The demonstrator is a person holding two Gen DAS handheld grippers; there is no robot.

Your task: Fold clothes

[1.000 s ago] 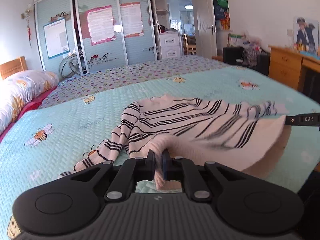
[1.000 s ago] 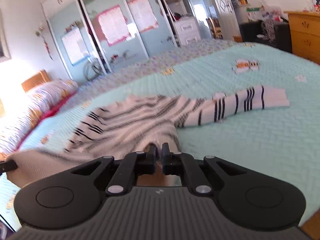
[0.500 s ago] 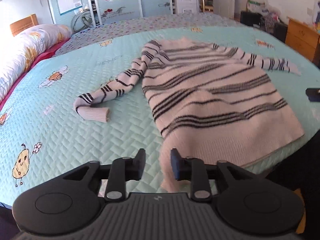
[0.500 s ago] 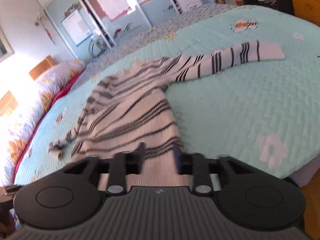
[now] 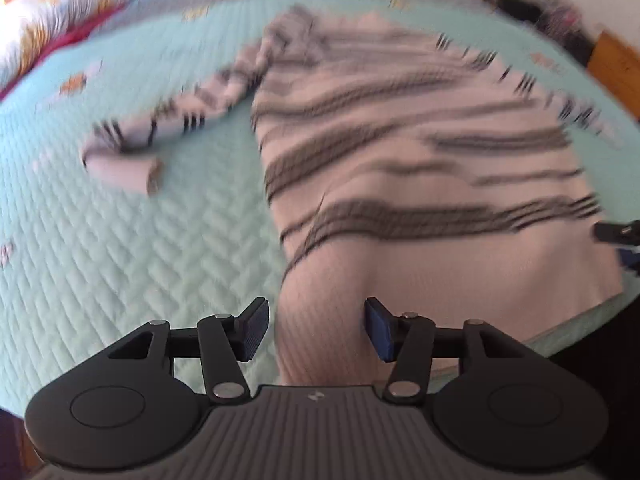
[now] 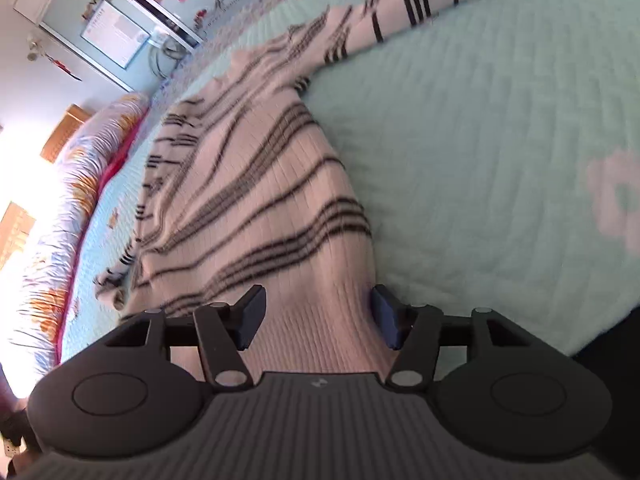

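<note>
A pink sweater with dark stripes (image 5: 420,168) lies spread flat on the light green quilted bed (image 5: 140,248); its hem reaches the near edge. Its left sleeve (image 5: 132,148) is bent outward with the cuff rolled. In the right wrist view the sweater (image 6: 256,208) runs away from me and its right sleeve (image 6: 432,0) stretches to the far right. My left gripper (image 5: 318,326) is open over the hem's left corner. My right gripper (image 6: 318,318) is open over the hem's right corner. The hem lies loose between both pairs of fingers.
A flowered pillow (image 6: 52,216) lies along the bed's left side by a wooden headboard (image 6: 64,130). Wardrobe doors with posters (image 6: 116,28) stand beyond the bed. A wooden dresser (image 5: 616,60) stands at the right. The other gripper's tip (image 5: 616,232) shows at the sweater's right corner.
Both grippers let go of the hem and opened wide. The sweater went from held up to lying flat on the bed. Both cameras tilted down toward the hem.
</note>
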